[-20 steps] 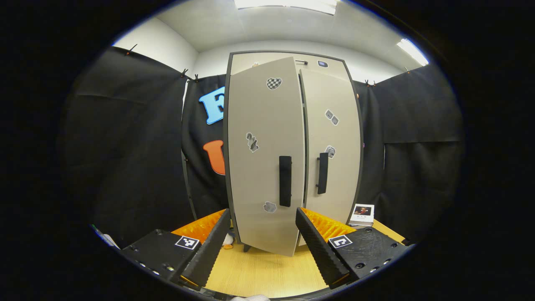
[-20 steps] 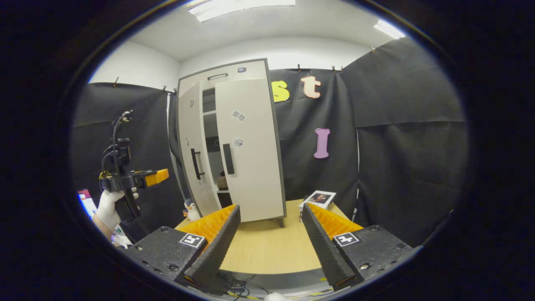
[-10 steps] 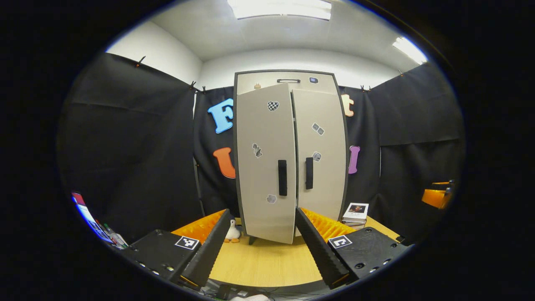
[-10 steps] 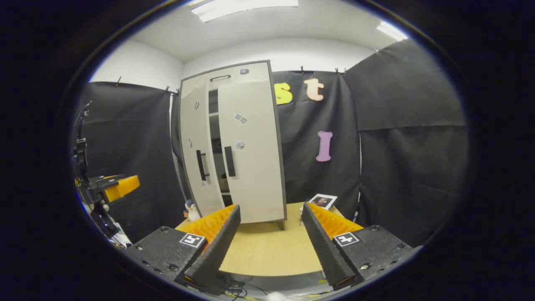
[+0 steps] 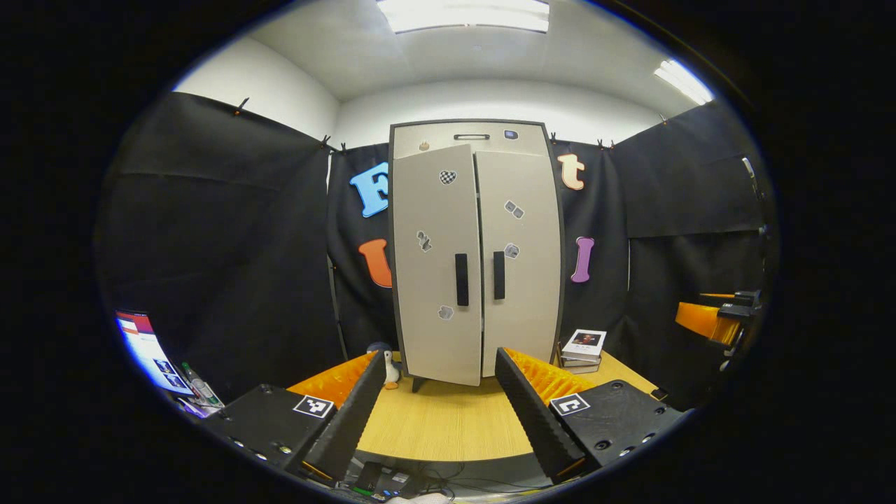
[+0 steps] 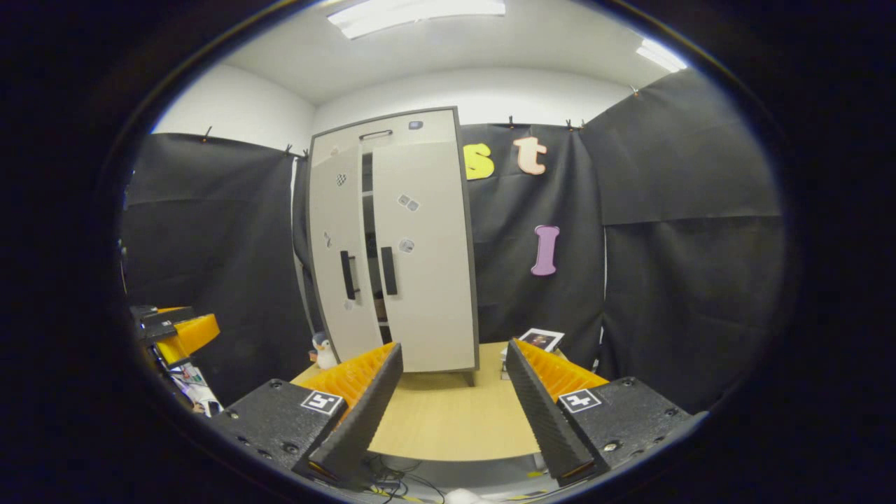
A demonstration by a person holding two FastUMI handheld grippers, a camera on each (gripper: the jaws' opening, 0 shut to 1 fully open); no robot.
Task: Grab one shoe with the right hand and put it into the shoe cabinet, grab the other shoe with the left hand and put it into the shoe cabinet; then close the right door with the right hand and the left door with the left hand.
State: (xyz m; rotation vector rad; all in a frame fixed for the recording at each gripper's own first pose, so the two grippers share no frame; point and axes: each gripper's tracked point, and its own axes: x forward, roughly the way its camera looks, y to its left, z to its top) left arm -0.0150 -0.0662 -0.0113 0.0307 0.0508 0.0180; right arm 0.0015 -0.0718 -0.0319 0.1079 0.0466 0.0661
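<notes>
The beige shoe cabinet (image 5: 476, 252) stands at the back of the wooden table (image 5: 448, 427). Its right door (image 5: 521, 280) is shut. Its left door (image 5: 434, 280) hangs slightly ajar, and in the right gripper view a narrow dark gap (image 6: 369, 231) with shelves shows beside the left door (image 6: 336, 273). The doors hide the shoes. My left gripper (image 5: 438, 353) is open and empty, well back from the cabinet. My right gripper (image 6: 453, 346) is also open and empty, off to the right of the cabinet (image 6: 420, 245). Each gripper appears at the edge of the other's view: right gripper (image 5: 714, 318), left gripper (image 6: 178, 332).
A small penguin toy (image 5: 390, 371) stands by the cabinet's left foot. A stack of books (image 5: 584, 346) lies to its right. Cables hang at the table's front edge (image 5: 392, 483). A screen and small items (image 5: 150, 346) sit at the far left.
Both grippers have drawn back from the cabinet, which now looks smaller. The left door has swung nearer to shut. The left gripper has dropped lower in the right gripper view.
</notes>
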